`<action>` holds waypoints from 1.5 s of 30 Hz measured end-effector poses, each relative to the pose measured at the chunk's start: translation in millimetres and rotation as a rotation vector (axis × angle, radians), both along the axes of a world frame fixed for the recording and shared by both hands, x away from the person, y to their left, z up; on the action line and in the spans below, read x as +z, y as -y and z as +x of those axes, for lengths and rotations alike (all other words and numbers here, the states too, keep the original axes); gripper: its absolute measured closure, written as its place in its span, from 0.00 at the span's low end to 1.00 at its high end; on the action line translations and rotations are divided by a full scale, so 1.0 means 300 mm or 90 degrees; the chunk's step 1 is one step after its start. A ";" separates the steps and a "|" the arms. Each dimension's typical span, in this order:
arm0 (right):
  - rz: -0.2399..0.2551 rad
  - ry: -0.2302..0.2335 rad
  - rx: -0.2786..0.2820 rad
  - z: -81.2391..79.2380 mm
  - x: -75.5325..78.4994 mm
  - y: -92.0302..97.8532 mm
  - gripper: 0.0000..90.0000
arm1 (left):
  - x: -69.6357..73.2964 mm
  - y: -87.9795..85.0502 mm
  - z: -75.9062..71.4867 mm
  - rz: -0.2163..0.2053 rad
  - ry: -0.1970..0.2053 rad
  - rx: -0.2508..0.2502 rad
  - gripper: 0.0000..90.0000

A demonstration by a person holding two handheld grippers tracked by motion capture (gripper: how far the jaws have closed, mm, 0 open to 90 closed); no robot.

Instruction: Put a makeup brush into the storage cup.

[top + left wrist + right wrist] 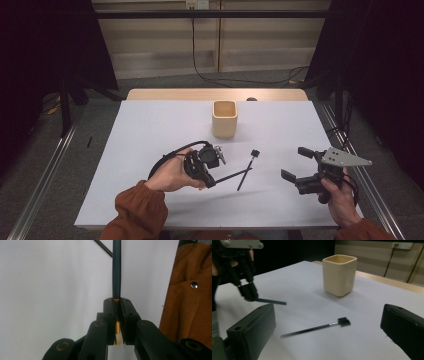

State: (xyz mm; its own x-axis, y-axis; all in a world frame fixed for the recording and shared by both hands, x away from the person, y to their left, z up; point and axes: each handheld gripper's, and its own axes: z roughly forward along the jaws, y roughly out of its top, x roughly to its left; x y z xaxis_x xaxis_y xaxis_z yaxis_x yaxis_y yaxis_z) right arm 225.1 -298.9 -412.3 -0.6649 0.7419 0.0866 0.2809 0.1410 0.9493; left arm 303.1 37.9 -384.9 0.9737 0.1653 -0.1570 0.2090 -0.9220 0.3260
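Left gripper (209, 181) was clamped on the yellowish end of a thin dark stick (232, 175), jaws pressed together on it; in the left gripper view the stick (116, 270) ran straight out from between the closed jaws over the white table (50, 290). In the high view the stick pointed from the left gripper toward the table's middle, held just above the surface. A small black brush (247, 172) with a thin handle lay flat on the table, its square head (255, 153) toward the cream cup (224, 119); stick tip and brush handle crossed or nearly met, contact not resolvable. Right gripper (295, 164) was held off to the right, jaws wide apart with nothing between them. In the right gripper view the brush (317, 327) lay between the open jaws' sightline, with the cup (339, 275) upright beyond it.
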 end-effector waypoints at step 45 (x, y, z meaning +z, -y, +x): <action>-0.131 -0.060 0.267 0.281 0.075 -0.253 0.13 | -0.017 0.015 0.017 0.018 -0.022 -0.017 0.94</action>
State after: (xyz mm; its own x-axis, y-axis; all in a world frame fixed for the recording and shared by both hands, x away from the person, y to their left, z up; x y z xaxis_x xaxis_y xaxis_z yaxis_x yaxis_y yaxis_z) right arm 309.3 -222.8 -389.8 -0.9069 0.4194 0.0402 0.2432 0.4432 0.8628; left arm 308.0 33.4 -389.9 0.9719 0.1442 -0.1863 0.1950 -0.9362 0.2925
